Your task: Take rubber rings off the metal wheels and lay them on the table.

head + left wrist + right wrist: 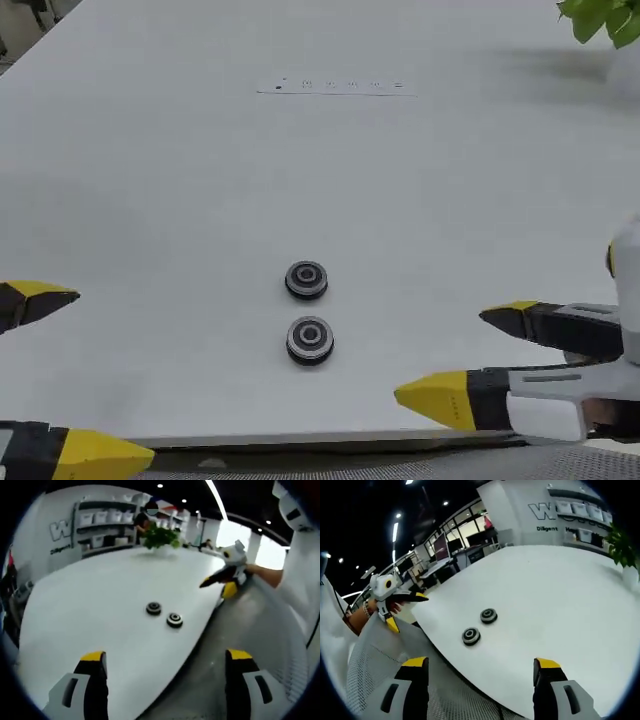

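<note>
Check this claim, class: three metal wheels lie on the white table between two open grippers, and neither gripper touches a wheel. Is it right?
Not quite: there are two wheels, not three. The head view shows the far wheel and the near wheel on the table. The rest holds: the left gripper and the right gripper are open, touching neither.

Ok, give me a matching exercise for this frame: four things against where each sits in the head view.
1 nearer metal wheel with black rubber ring
2 farther metal wheel
3 leafy green plant
4 right yellow-tipped tongs

a top right corner
b lower right, open
c centre, closest to the person
d centre, just beyond its twin

Pairs: 1-c, 2-d, 3-a, 4-b
</note>
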Demonstrator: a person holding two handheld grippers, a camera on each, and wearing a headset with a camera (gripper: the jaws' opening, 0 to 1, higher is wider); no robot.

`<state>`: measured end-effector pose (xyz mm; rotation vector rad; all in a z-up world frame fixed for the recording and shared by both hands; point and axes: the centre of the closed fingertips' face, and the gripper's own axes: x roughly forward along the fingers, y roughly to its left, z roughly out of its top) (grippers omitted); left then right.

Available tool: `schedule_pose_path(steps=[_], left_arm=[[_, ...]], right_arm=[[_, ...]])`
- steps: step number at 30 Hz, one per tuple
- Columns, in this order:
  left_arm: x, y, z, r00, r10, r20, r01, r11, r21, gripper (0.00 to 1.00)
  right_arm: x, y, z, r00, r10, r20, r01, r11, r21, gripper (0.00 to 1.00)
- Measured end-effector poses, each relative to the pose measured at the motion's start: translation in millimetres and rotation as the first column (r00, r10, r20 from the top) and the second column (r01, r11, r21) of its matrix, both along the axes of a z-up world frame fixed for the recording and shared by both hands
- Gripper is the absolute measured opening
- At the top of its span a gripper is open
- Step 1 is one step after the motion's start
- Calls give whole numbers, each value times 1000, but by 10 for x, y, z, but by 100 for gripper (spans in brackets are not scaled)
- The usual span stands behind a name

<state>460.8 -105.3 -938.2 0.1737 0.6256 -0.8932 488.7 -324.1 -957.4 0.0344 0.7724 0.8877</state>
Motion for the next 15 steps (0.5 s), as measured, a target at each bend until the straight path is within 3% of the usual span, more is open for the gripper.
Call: schedule_pose_path(steps=[4, 6, 8, 9, 12, 15], left_arm=[[116, -72, 207, 999, -31, 35, 33, 998, -52, 100], [220, -131, 357, 994, -54, 91, 60, 996, -62, 100], [283, -186, 466, 990, -74, 121, 82, 994, -66, 100], [316, -246, 557, 984, -100, 147, 111, 991, -73, 100], [332, -403, 749, 964, -177, 198, 199, 975, -99, 97], [364, -500, 853, 939, -246, 240, 269, 961, -67, 94]], right_arm=[[29, 9, 115, 1000, 4, 29, -4, 1000, 20, 85], [8, 30, 190, 999, 37, 28, -37, 999, 27, 77], [23, 53, 281, 998, 49, 46, -50, 998, 36, 69], [75, 77, 371, 996, 46, 81, -50, 998, 48, 69], [173, 110, 517, 991, 41, 126, -49, 997, 57, 74], [305, 166, 674, 983, 42, 179, -53, 997, 58, 71]])
